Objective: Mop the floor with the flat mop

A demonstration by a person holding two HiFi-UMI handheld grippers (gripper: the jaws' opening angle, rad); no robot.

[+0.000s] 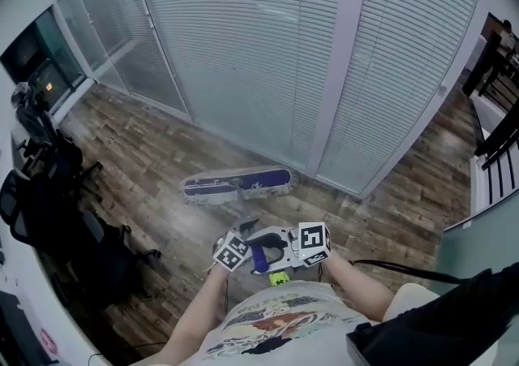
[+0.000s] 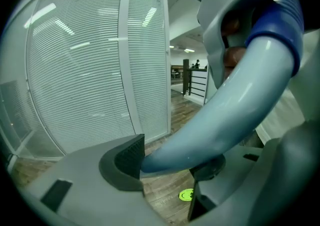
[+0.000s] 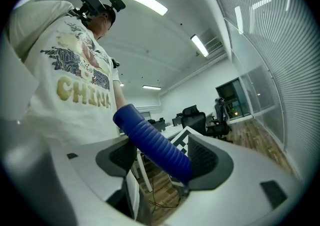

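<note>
My left gripper [image 2: 167, 164] pinches the handle [image 2: 225, 115]; my right gripper [image 3: 161, 159] clamps its blue grip [image 3: 150, 142]. The mop head [image 1: 236, 184] lies on the floor [image 1: 146, 153].

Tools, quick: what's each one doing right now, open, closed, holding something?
Left tool: closed on the mop's pale handle.
Right tool: closed on the handle's blue grip.

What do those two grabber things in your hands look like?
The left gripper and right gripper are pale grey plastic, with two jaws lined by dark ribbed pads. Each carries a cube of black-and-white square markers. The person wears a cream short-sleeved T-shirt with a print.
</note>
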